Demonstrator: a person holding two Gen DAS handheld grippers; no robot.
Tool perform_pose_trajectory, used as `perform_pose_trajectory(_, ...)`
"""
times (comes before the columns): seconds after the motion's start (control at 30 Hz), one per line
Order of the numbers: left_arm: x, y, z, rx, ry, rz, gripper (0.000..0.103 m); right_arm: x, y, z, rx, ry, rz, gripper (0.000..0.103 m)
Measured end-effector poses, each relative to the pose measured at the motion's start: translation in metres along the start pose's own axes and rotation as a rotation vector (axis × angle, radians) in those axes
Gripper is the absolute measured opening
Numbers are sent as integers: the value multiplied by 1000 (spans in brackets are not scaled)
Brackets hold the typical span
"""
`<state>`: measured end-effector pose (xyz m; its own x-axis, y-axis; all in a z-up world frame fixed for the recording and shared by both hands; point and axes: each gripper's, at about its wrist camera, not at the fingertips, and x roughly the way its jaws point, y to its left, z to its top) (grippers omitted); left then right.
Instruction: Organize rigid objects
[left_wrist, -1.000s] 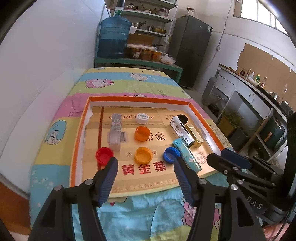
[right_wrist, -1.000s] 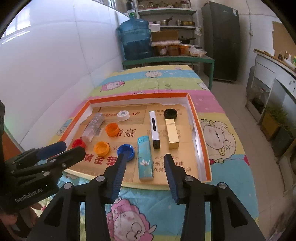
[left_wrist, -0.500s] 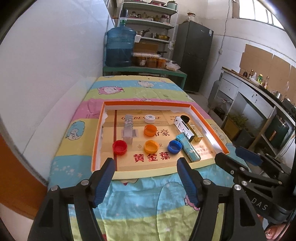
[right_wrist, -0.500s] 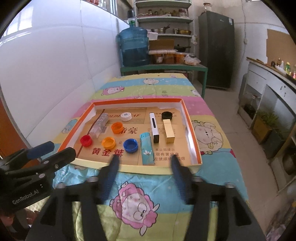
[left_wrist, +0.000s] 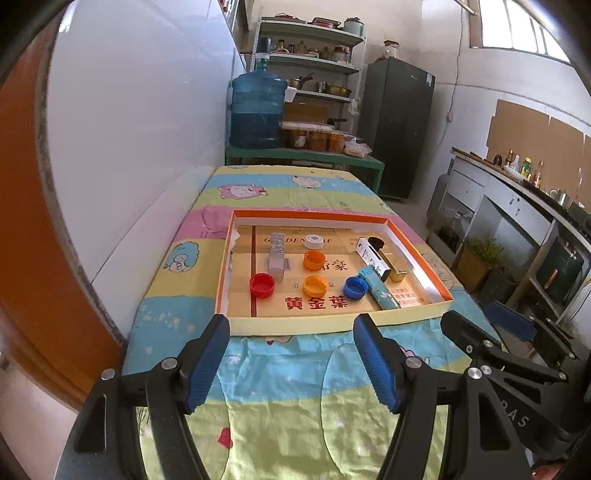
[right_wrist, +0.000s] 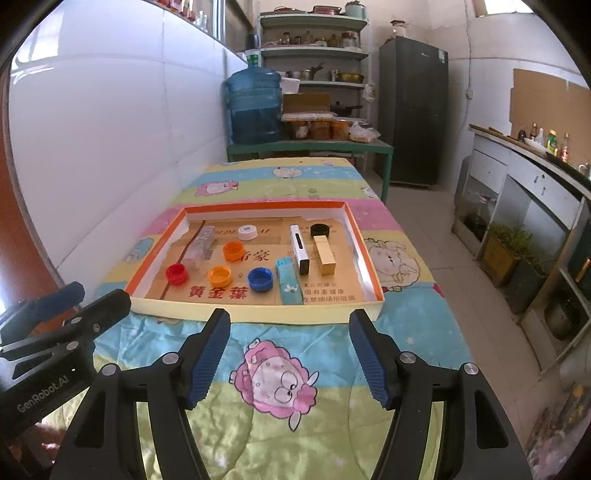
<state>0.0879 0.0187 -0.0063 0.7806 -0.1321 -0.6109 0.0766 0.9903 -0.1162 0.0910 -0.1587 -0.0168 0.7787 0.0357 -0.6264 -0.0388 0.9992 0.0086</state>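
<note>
A shallow orange-rimmed cardboard tray (left_wrist: 332, 325) lies on the quilted table. It holds a red cap (left_wrist: 262, 285), two orange caps (left_wrist: 314, 259), a blue cap (left_wrist: 355, 287), a white cap (left_wrist: 314, 240), a black cap (right_wrist: 320, 230) and a clear plastic case (left_wrist: 277, 254). A teal lighter (right_wrist: 290, 280), a white lighter (right_wrist: 299, 249) and a gold lighter (right_wrist: 324, 254) lie side by side at its right. My left gripper (left_wrist: 290, 363) hangs open and empty before the tray's near edge. My right gripper (right_wrist: 290, 356) is beside it, its jaws opening with nothing between them.
The table wears a cartoon quilt (right_wrist: 273, 380) and stands against a white wall (left_wrist: 140, 147) on the left. Behind it are a green bench with a blue water jug (left_wrist: 258, 110), shelves and a dark fridge (right_wrist: 412, 114). A counter (right_wrist: 524, 177) runs along the right.
Both grippers have drawn back from the tray toward the table's near end and tilted up, so the tray looks smaller. The right jaws have spread much wider. The tray's contents have not moved.
</note>
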Motion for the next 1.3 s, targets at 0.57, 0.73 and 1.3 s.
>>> perform_pose_trajectory(0.57, -70, 5, -13, -75, -129, 121, 68, -57, 9, -8, 19, -108, -28, 69)
perform_pose_trajectory(0.73, -69, 0, -18, -43, -94, 102, 63, -70, 13, -10, 27, -131, -31, 69)
perform_pose_trajectory(1.3, -70, 0, -25, -43, -80, 85, 63, -75, 24, -11, 0, -130, -23, 69)
